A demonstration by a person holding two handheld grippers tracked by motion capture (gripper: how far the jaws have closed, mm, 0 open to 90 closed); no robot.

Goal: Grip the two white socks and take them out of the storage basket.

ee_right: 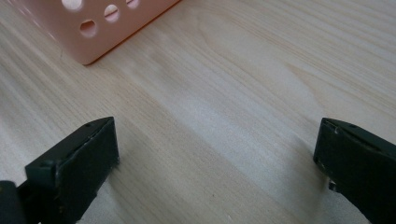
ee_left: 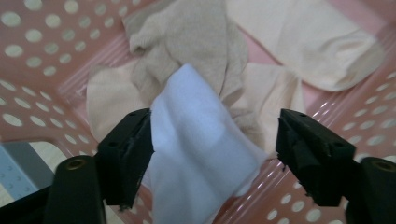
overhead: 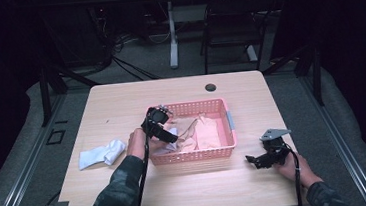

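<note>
Worktop [overhead: 129, 198] of pale wood carries a pink basket [overhead: 219, 103] with pierced walls at its middle, with socks heaped inside. A person's two forearms in dark patterned sleeves come in from the near edge. The left claw [overhead: 170, 136] dips over the basket's near left corner, its jaws partly open on either side of a white cloth [ee_left: 196, 154]. In the left gripper view one jaw lies against the cloth's edge while the other stands clear of it, so the cloth sits between the jaws without being pinched. That cloth rests on a beige sock [ee_left: 196, 39], with cream socks [ee_left: 303, 37] spread beside and behind it on the basket floor. The right claw [overhead: 250, 159] sits low at the worktop, near the basket's near right corner and apart from it, jaws spread wide with bare wood between them and nothing held. A second white sock [overhead: 101, 154] lies crumpled on the worktop to the left of the basket, just beside the person's left hand [overhead: 137, 142].
</note>
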